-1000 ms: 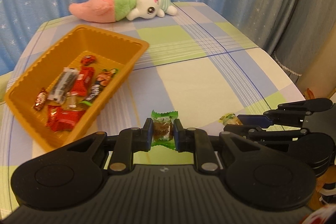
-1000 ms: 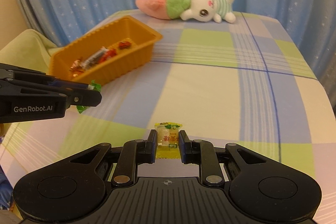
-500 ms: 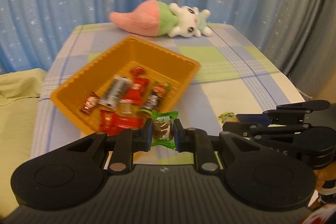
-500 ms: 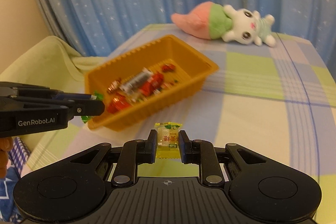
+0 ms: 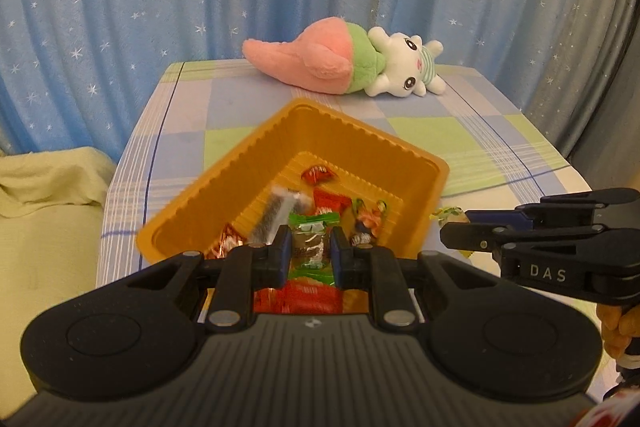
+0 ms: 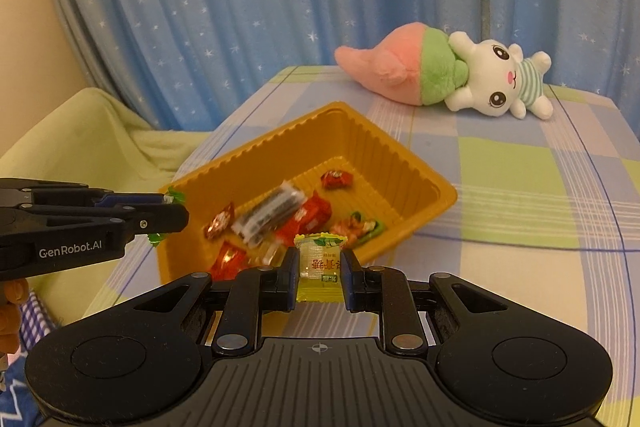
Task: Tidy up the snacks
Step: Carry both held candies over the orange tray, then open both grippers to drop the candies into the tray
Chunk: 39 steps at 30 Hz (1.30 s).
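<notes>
Only right view: yellow candy (image 6: 320, 264) label.

Star-dotted blue curtain (image 5: 160, 7) behind checked tablecloth (image 6: 520, 187)

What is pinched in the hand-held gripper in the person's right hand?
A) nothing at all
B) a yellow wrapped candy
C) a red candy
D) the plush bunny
B: in the right wrist view, the right hand-held gripper is shut on a yellow wrapped candy, held in front of the orange tray of snacks.
</notes>
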### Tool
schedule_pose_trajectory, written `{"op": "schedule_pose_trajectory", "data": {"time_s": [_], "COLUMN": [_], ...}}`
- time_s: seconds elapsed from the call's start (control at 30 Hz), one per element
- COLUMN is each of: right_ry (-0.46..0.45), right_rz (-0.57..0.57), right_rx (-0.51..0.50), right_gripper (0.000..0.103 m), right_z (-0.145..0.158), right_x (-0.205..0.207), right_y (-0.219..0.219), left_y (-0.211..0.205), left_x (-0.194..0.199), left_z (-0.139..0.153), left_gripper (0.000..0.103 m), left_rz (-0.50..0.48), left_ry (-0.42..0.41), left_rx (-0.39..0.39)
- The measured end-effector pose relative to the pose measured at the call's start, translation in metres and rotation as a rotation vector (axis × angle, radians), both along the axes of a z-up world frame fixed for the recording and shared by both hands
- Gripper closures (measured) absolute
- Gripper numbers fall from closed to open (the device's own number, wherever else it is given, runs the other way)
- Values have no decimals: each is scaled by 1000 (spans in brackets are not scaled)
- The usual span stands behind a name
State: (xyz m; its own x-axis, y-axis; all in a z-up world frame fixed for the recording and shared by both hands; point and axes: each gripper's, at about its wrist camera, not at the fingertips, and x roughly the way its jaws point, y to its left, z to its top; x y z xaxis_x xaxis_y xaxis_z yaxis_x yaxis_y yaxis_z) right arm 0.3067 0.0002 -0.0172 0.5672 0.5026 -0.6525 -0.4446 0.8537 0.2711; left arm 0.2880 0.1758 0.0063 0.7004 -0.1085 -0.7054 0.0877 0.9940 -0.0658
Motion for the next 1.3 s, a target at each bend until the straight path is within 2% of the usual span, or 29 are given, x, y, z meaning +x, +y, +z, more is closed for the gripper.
{"op": "schedule_pose_trajectory", "data": {"time_s": [0.33,0.7,1.0,1.3], "right_ry": [2,50,92,104], "right_rz": [-60,-99,-117,-126], "right_rx": [-19,-23,-33,-25], "right_gripper": [81,81,81,81], "right_z": [-3,-22,-38,-41], "right_x": [50,95,113,119], "right_y": [10,21,24,24], "left_y": [0,-3,-6,-3], "left_x": [64,122,143,147], "left_z": [-7,-29,-49,-52], "left_gripper": [85,85,85,83], "left_rz": [-53,-85,-99,-106], "left_ry": [-6,33,80,99], "left_rx": [14,37,30,-6]}}
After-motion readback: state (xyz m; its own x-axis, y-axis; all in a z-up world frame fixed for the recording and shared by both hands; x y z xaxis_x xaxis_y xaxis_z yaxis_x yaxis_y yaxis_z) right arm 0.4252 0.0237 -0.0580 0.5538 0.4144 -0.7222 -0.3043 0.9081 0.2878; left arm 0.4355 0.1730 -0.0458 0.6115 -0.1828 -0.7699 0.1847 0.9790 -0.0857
